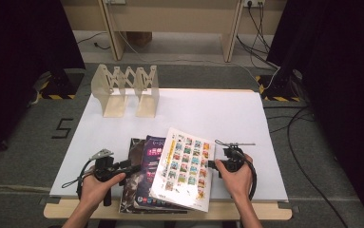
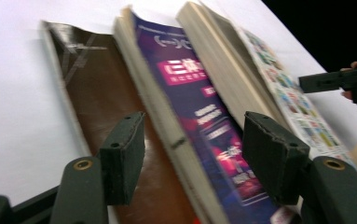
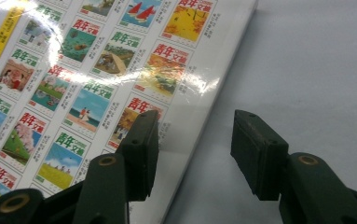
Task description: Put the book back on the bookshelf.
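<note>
Three overlapped books lie at the table's [image 1: 227,114] near edge. Left claw [image 2: 192,156] gapes wide around the purple book [image 2: 204,121], seemingly not gripping. Right claw [image 3: 192,156] spread wide over the white book's [image 3: 97,79] edge. Wooden rack [image 1: 125,90] far back.

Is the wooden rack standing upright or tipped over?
Upright: the wooden rack stands on its flat feet at the white mat's far-left corner.

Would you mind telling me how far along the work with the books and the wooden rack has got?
Done: nothing shows yet; the wooden rack stands without books. In hand: the left gripper, open, straddles the purple book; the right gripper, open, sits at the edge of the white book. Left: probably gripping and moving all three, including the brown book.
</note>
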`<state>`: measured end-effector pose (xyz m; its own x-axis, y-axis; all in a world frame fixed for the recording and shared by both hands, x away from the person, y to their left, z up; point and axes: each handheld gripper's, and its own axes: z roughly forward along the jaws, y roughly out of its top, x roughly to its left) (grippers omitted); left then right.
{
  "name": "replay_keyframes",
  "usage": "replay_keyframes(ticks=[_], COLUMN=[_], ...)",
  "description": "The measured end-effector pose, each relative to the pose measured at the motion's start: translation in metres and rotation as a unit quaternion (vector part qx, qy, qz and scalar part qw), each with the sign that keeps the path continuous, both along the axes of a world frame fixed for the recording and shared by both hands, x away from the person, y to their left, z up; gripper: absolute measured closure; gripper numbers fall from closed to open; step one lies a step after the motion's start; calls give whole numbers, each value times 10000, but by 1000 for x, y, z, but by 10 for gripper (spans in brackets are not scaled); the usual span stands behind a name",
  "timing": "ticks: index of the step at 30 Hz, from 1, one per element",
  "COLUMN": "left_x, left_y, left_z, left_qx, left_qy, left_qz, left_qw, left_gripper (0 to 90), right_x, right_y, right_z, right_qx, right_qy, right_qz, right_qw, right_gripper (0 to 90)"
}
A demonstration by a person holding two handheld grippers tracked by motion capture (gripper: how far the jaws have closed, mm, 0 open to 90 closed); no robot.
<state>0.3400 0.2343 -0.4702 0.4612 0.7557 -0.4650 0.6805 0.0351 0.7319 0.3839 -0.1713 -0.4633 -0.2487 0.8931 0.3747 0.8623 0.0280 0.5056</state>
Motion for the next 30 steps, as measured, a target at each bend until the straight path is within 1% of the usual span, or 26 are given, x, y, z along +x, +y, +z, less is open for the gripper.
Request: replay_keyframes(ticks=[2, 4, 5, 7, 8, 10, 11, 12, 14, 16, 17, 18, 19, 20, 22, 23, 25, 28, 29, 30], left_x=[3, 5, 7, 12, 14, 20, 24, 28, 38, 45, 51, 51, 54, 56, 60, 60, 60, 59, 59, 59], left_y=[-7, -14, -18, -25, -29, -35, -38, -41, -45, -49, -52, -52, -54, -54, -56, -56, -55, -53, -52, -51], left_z=[2, 4, 4, 6, 6, 7, 7, 7, 8, 10, 13, 13, 14, 14, 12, 12, 9, 5, 4, 3], left_qx=[-32, 11, 16, 3, -46, -141, -145, -175, -190, -178, -170, -170, -93, -27, 87, 87, 73, 101, 73, 48], left_qy=[53, 53, 89, 157, 218, 330, 381, 423, 531, 555, 586, 586, 566, 589, 687, 687, 776, 872, 919, 947], left_qz=[-97, -222, -296, -409, -457, -500, -533, -532, -515, -492, -486, -486, -492, -493, -470, -470, -513, -493, -490, -481], left_qw=[9999, 9997, 9995, 9990, 9987, 9981, 9977, 9975, 9971, 9971, 9970, 9970, 9971, 9970, 9965, 9965, 9956, 9949, 9945, 9943], left_gripper=[386, 385, 383, 379, 378, 377, 377, 377, 377, 379, 379, 379, 378, 378, 379, 379, 378, 377, 378, 378], right_x=[0, 0, 0, 0, 0, 2, 2, 3, 4, 4, 5, 5, 4, 4, 3, 3, 2, 0, -1, -1], right_y=[0, 1, 1, 1, 1, 2, 2, 3, 3, 3, 5, 5, 7, 7, 10, 10, 12, 17, 22, 22], right_z=[0, -1, -2, -5, -5, -7, -7, -9, -10, -9, -8, -8, -7, -7, -8, -8, -7, -6, -4, -4], right_qx=[38, 229, 239, 344, 399, 590, 590, 696, 712, 712, 649, 649, 636, 636, 685, 685, 706, 657, 608, 608], right_qy=[66, 181, 221, 250, 306, 411, 411, 509, 534, 587, 603, 603, 652, 652, 637, 637, 659, 610, 575, 575], right_qz=[-2, 12, 29, -8, -47, -33, -33, -54, -68, -86, -84, -84, -145, -145, -151, -151, -189, -223, -202, -202], right_qw=[10000, 9996, 9995, 9991, 9987, 9974, 9974, 9963, 9960, 9957, 9960, 9960, 9957, 9957, 9955, 9955, 9951, 9957, 9963, 9963], right_gripper=[515, 509, 505, 496, 494, 477, 477, 455, 453, 454, 455, 455, 460, 460, 463, 463, 464, 465, 465, 465])
